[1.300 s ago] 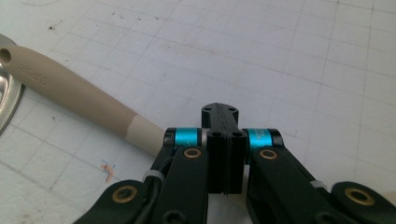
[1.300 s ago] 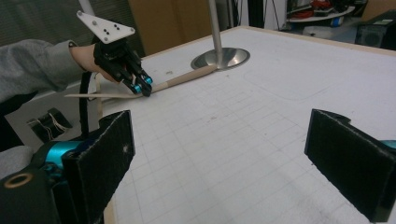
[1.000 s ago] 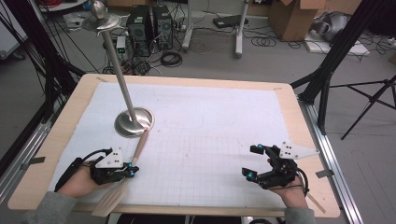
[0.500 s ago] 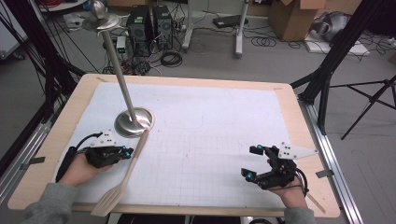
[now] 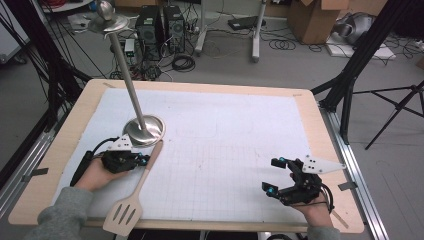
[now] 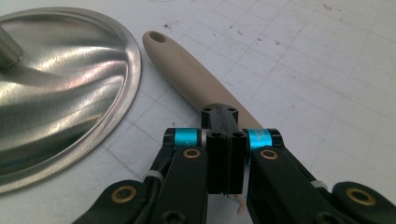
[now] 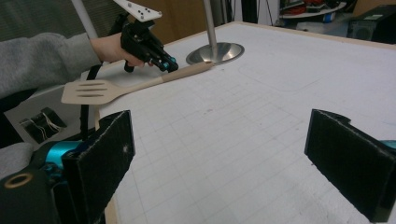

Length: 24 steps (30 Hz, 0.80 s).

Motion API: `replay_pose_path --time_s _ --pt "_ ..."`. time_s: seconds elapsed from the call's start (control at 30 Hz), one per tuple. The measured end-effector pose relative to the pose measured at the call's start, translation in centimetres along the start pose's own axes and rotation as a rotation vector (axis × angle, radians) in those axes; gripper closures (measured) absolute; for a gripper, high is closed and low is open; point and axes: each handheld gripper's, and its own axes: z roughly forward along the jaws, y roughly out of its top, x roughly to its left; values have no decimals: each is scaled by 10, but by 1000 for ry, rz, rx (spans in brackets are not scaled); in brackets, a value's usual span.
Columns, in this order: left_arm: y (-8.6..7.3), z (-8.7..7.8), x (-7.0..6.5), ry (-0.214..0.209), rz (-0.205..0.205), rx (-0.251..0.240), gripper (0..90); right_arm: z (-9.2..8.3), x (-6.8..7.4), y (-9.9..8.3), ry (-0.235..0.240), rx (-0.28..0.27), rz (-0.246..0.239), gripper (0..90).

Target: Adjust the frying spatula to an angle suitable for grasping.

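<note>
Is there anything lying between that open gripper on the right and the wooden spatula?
Nothing visible. Bare gridded mat lies between the right hand-held gripper and the spatula. The left hand-held gripper, jaws shut, sits against its handle, next to the metal stand's base.

Left hand-held gripper [image 5: 143, 160] touches spatula [image 5: 131, 201] handle.

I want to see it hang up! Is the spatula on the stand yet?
Not yet. The left claw is shut beside the spatula handle, which lies on the mat touching the stand base. The right claw waits open. Gripping, lifting and hanging are probably left.
</note>
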Motion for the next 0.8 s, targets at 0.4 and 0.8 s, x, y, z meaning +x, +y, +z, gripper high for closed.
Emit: replay_pose_path --time_s 0.4,0.8 --pt "14 21 -9 -35 73 13 897 -5 3 -4 -18 8 0 76" --pt "14 -8 -16 -8 61 -42 897 -6 3 -3 -13 5 0 76"
